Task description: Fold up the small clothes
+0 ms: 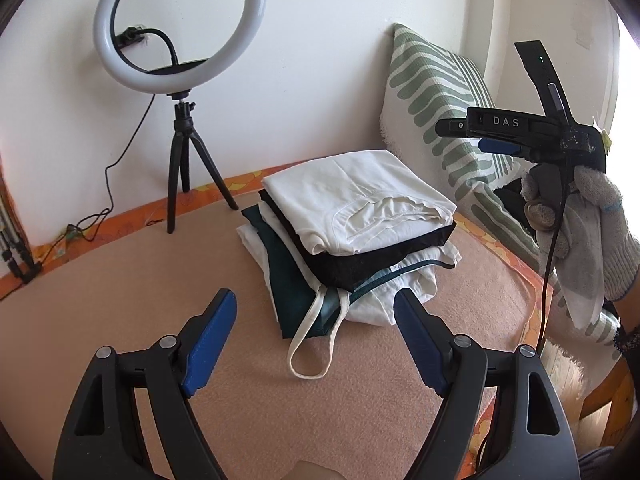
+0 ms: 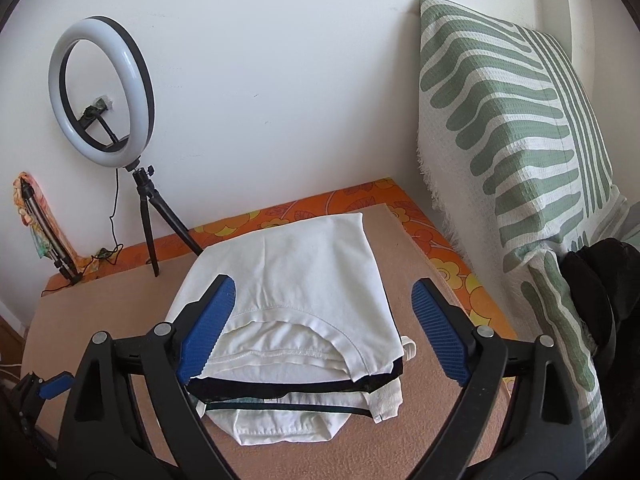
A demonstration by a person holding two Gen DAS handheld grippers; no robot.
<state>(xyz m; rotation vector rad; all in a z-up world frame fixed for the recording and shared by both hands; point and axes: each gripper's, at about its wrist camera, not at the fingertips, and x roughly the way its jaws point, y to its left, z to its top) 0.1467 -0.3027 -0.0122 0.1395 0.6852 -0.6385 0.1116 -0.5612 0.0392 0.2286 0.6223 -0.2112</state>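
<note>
My left gripper [image 1: 316, 332] hangs with its blue-padded jaws spread wide and nothing between them, above the tan work surface [image 1: 120, 280]. My right gripper [image 2: 324, 328] is just as wide open and empty, poised over the near edge of the stack of folded clothes [image 2: 296, 320]. From the left wrist view the right tool shows at about 2 o'clock, raised above the surface in a grey knit glove [image 1: 588, 232], well apart from the stack. The stack sits at 12 o'clock from the left gripper, just beyond its fingertips: a white garment [image 1: 352, 200] on top with its neckline toward me, a black piece [image 1: 360, 264] under it, then white and dark teal layers [image 1: 292, 280] below. A cream strap loop [image 1: 316, 344] trails from the bottom of the pile onto the surface, lying between the left fingers from this view. At 10 o'clock a ring light [image 1: 180, 24] stands on a small black tripod [image 1: 188, 176] against the white wall, its cable running down to the left. At 2 o'clock a green-and-white striped pillow [image 2: 520, 160] leans on the wall, with a dark bundle of fabric [image 2: 600, 292] beside it. An orange floral cloth [image 2: 360, 200] borders the far edge of the surface.
</note>
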